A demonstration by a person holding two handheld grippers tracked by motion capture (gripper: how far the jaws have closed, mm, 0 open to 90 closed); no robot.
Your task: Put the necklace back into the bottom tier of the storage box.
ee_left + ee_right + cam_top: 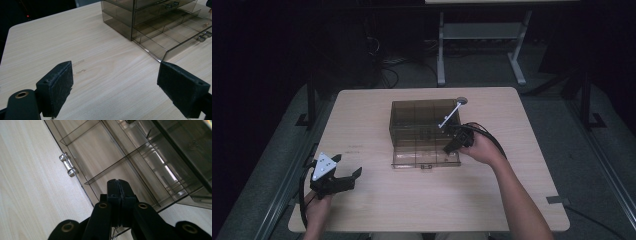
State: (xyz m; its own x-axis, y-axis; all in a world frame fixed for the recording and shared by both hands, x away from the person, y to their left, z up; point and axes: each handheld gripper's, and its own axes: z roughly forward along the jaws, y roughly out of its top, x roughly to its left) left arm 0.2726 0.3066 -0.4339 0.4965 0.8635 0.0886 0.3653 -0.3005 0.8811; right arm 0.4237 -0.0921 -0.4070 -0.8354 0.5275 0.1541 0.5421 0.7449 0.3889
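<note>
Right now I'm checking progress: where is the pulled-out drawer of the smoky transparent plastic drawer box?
In the high view, the drawer juts toward the person from the box mid-table, with the right gripper at its right end.

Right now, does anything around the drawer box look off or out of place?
Nothing looks damaged or spilled. The bottom drawer of the smoky box is pulled out and its compartments look empty. The right gripper, jaws shut, sits over the drawer's right end. The left gripper waits open, well clear.
</note>
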